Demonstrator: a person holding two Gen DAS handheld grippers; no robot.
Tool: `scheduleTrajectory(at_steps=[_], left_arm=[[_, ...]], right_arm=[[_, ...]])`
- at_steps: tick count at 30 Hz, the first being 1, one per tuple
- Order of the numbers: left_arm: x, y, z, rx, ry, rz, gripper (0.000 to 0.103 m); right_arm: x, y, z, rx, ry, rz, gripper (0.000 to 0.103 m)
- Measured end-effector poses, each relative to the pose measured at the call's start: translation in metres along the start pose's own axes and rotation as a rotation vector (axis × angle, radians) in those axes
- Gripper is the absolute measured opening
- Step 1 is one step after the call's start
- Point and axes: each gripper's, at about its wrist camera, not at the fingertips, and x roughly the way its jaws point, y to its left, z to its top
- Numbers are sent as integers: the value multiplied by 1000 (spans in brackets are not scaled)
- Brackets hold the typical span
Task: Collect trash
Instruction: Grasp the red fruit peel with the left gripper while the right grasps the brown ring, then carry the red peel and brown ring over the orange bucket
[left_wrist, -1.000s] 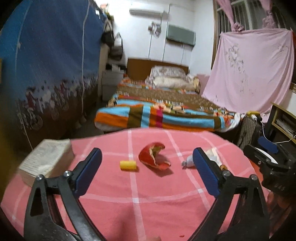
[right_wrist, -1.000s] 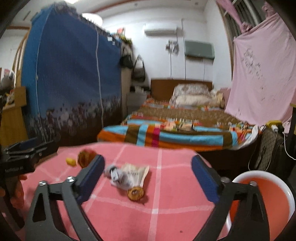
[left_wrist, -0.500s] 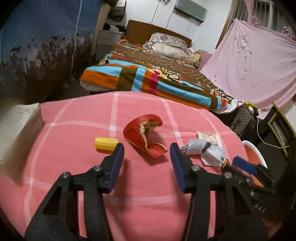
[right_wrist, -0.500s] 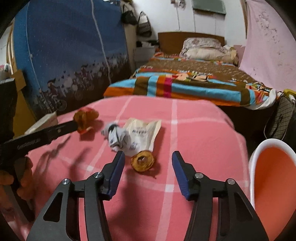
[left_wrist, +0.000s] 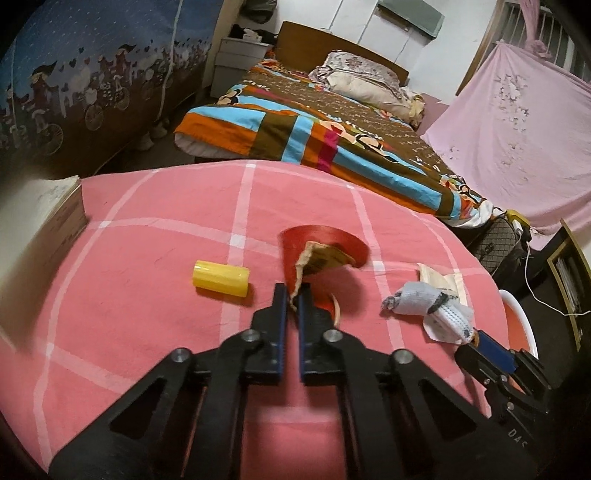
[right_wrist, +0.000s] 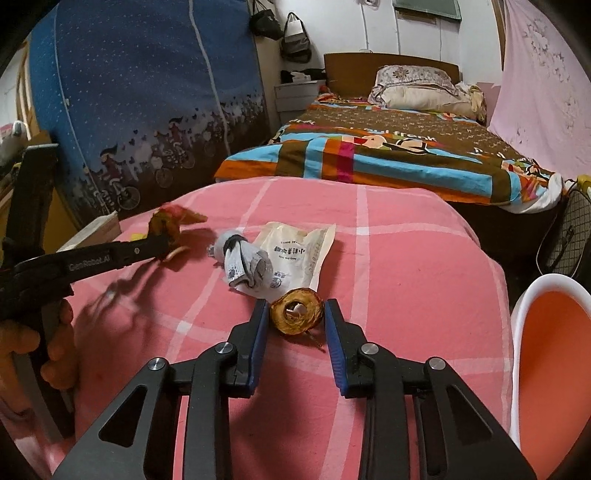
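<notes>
**Right gripper brackets a brown ring on the pink cloth**

The right gripper (right_wrist: 295, 318) has its blue pads either side of the brown ring (right_wrist: 296, 316), a small gap showing on each side. Just beyond the ring lie a crumpled grey wad (right_wrist: 244, 266) and a flat white packet (right_wrist: 295, 251), overlapping. Far left of the ring, the left gripper (right_wrist: 162, 243) pinches a red-and-yellow scrap (right_wrist: 173, 221). Right of the ring stands an orange bin (right_wrist: 550, 354).
</notes>
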Motion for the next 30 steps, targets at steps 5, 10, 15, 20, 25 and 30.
scheduleTrajectory(at_steps=[5, 10, 15, 20, 25, 30], left_arm=[[-6, -2, -3, 16, -16, -13, 0], [-25, -7, -12, 45, -73, -56, 0], [-47, -21, -20, 95, -171, -73, 0], [-72, -42, -28, 175, -295, -85, 0], [-89, -61, -30, 237, -370, -102, 0], [-101, -81, -34, 303, -421, -109, 0]], right_arm=[[-5, 0, 0, 3, -33, 4, 28], [-19, 1, -1, -3, -110, 18, 28], [-42, 3, -5, -9, -236, 22, 28], [-63, 0, -7, -2, -353, 20, 28], [-83, -7, -11, 27, -460, 15, 28], [-113, -24, -16, 71, -587, 16, 28]])
